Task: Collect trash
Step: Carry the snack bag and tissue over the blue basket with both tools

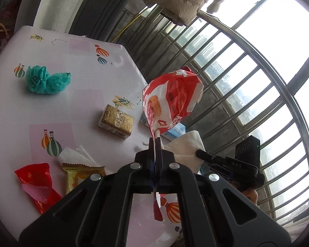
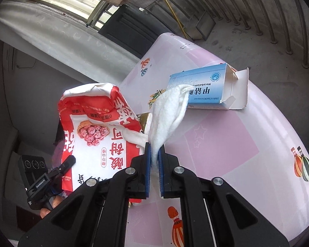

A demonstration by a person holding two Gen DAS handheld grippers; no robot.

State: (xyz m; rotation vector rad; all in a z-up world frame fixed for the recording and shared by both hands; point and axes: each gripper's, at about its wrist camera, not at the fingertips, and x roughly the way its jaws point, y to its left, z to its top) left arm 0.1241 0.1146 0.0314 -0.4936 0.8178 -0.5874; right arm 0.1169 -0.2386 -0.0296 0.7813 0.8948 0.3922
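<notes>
The left gripper (image 1: 155, 142) is clamped on the edge of a red-and-white snack bag (image 1: 171, 98), which stands up above the table (image 1: 14, 107). To its right the right gripper (image 1: 199, 153) pinches a white tissue (image 1: 187, 146) beside a blue box (image 1: 178, 130). On the patterned tablecloth lie a crumpled teal plastic bag (image 1: 46, 80), a gold carton (image 1: 116, 121), a red wrapper (image 1: 38, 183), a yellow snack wrapper (image 1: 78, 176) and another tissue (image 1: 76, 154)
</notes>
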